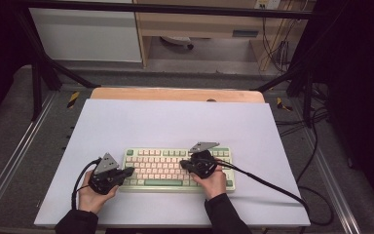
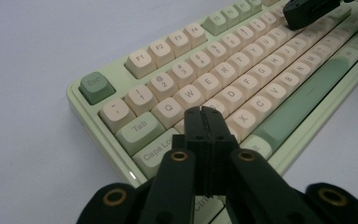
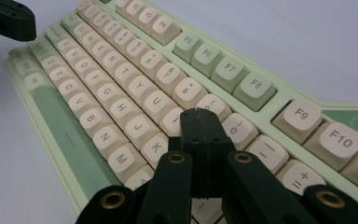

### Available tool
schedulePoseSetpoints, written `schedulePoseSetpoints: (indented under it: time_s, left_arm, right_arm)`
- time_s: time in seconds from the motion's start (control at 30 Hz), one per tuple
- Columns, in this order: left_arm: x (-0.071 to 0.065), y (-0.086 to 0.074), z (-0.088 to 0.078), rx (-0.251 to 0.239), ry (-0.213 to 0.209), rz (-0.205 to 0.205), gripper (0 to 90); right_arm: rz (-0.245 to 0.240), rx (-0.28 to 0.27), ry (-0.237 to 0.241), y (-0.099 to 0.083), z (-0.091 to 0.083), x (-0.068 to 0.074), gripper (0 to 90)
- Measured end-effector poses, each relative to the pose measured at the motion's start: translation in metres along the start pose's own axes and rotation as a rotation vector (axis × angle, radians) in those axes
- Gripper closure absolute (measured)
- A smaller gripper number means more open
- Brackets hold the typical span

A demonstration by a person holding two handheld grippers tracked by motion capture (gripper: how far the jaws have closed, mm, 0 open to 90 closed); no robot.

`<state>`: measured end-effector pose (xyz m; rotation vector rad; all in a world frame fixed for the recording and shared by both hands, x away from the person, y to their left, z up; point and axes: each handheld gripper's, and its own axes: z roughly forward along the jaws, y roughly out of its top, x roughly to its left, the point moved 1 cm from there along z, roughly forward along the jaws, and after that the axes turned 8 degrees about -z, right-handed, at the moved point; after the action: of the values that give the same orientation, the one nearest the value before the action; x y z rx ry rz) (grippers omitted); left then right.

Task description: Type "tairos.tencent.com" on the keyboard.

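Green-and-cream mechanical keyboard (image 1: 177, 168), lower centre, is poised over by left gripper (image 1: 128, 171) and right gripper (image 1: 184, 165), jaws closed empty; typing is judged barely begun.

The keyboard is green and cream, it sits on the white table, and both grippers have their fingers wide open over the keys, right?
Not quite. The keyboard is green and cream on the white table, but the fingers are pressed shut, not wide open. The left gripper view shows the left gripper closed over the left-hand letter keys, and the right gripper view shows the right gripper closed over the right-hand ones.
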<state>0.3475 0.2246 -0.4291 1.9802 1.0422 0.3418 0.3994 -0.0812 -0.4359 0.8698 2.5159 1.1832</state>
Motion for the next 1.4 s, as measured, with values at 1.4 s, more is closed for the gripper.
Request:
schedulePoseSetpoints:
  time_s: [1.4]
  left_arm:
    - [-0.006,0.010,0.001,0.000,-0.005,0.004,89.8]
  right_arm:
    - [-0.008,-0.015,0.013,-0.010,-0.047,0.000,90.0]
